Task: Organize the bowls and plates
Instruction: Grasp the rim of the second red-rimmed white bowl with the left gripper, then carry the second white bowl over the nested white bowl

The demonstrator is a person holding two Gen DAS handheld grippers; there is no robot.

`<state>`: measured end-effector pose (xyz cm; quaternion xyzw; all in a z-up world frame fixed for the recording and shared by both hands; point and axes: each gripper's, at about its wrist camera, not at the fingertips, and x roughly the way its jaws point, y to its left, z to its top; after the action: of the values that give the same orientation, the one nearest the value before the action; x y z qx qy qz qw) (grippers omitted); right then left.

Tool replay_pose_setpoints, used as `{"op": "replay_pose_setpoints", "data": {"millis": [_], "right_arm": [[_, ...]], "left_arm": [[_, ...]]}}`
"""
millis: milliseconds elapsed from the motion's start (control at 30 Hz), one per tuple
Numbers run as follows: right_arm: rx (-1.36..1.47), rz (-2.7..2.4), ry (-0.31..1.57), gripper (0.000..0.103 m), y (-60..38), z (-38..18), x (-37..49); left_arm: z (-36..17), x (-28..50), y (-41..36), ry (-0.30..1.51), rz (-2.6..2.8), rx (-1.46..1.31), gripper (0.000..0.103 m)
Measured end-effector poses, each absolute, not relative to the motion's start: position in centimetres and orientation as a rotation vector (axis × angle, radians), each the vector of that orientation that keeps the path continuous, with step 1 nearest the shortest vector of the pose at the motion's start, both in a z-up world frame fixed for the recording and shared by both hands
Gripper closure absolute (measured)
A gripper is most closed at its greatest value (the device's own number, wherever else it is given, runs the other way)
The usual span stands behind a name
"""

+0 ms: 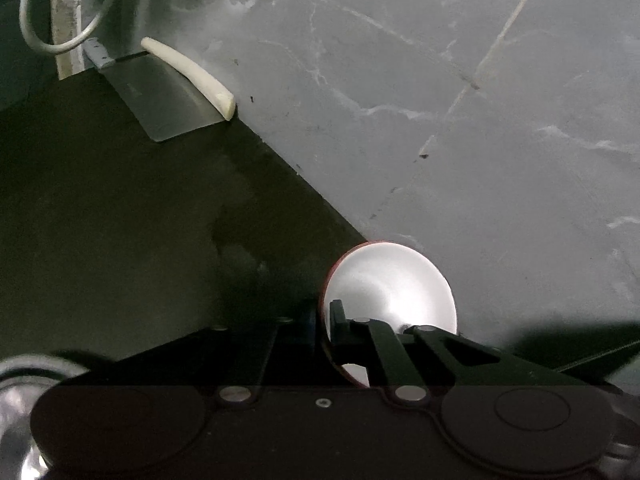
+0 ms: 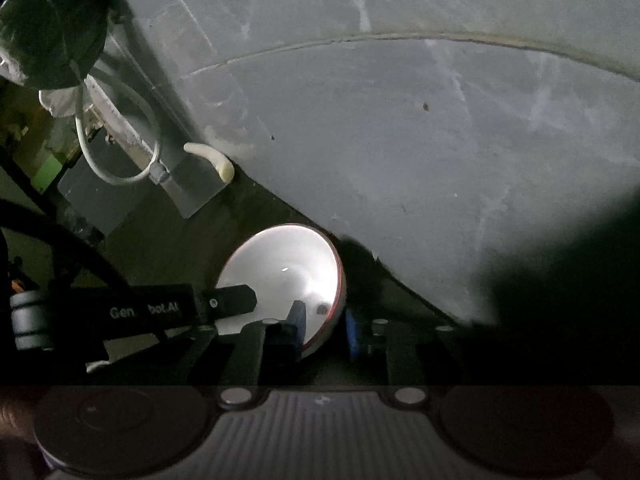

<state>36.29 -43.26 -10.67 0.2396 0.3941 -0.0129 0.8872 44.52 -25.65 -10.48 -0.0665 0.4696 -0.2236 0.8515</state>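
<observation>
Now we hold a bowl, white inside with a red rim, tilted over the dark counter near the grey wall. Both the left gripper and the right gripper clamp its rim. Far left lies a cleaver.

Ahead of the left jaws the dark counter lies bare up to a metal cleaver with a white handle, propped where counter meets the grey marble wall — that wall closes off the whole right side. A white cable loop hangs beyond the cleaver.
</observation>
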Motion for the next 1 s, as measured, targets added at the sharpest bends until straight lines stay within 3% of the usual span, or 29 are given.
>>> {"op": "replay_pose_setpoints", "data": {"millis": [600,1000], "right_arm": [[0.386,0.134,0.755,0.084,-39.9,-3.1,30.4],[0.304,0.33,0.804,0.083,-36.1,-1.6,26.2]], "left_arm": [[-2.8,34.8,-19.8,0.821,-0.376,-0.227,0.098],[-2.9,27.2,-15.3,0.82,-0.29,-0.312,0.097]]}}
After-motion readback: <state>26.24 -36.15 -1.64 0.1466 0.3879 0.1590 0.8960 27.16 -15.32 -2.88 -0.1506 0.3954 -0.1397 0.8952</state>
